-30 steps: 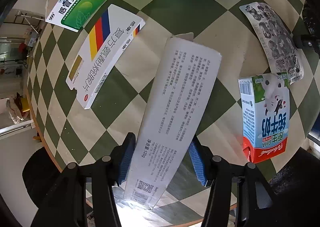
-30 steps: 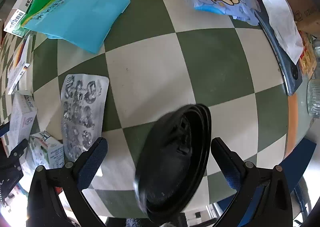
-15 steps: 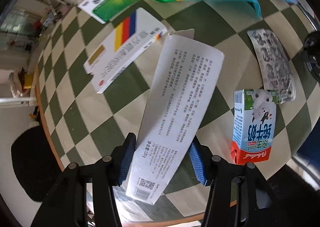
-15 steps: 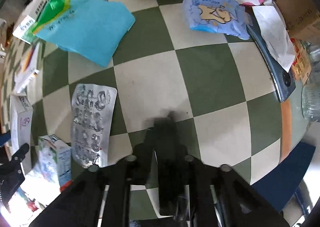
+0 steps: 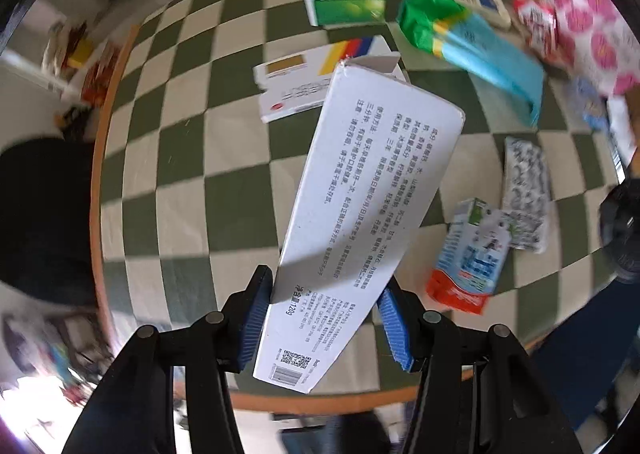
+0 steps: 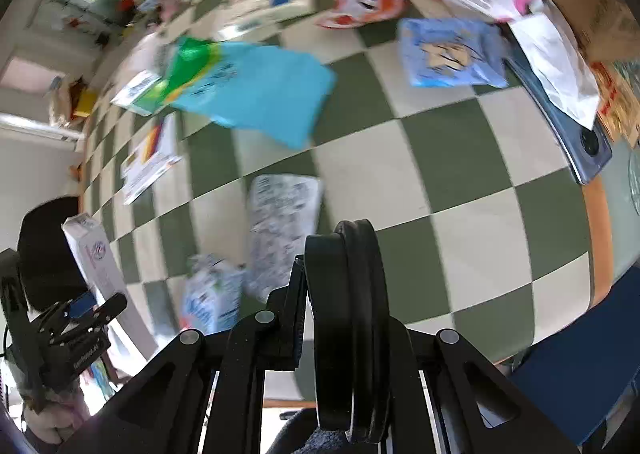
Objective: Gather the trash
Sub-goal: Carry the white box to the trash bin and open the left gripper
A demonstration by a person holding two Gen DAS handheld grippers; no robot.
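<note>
Left wrist view: toothpaste box [image 5: 360, 206] has been lifted by left tool [image 5: 320, 318]; black lid [image 6: 352, 318] now clamped upright by right tool [image 6: 340, 330], both ready for disposal.

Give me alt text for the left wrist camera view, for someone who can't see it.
The left gripper grips a long white printed carton between its blue-padded fingers, lifted above a green-and-cream checkered table. Scattered on the table are medicine boxes, a green-and-blue bag, a milk carton and a foil blister pack.
</note>
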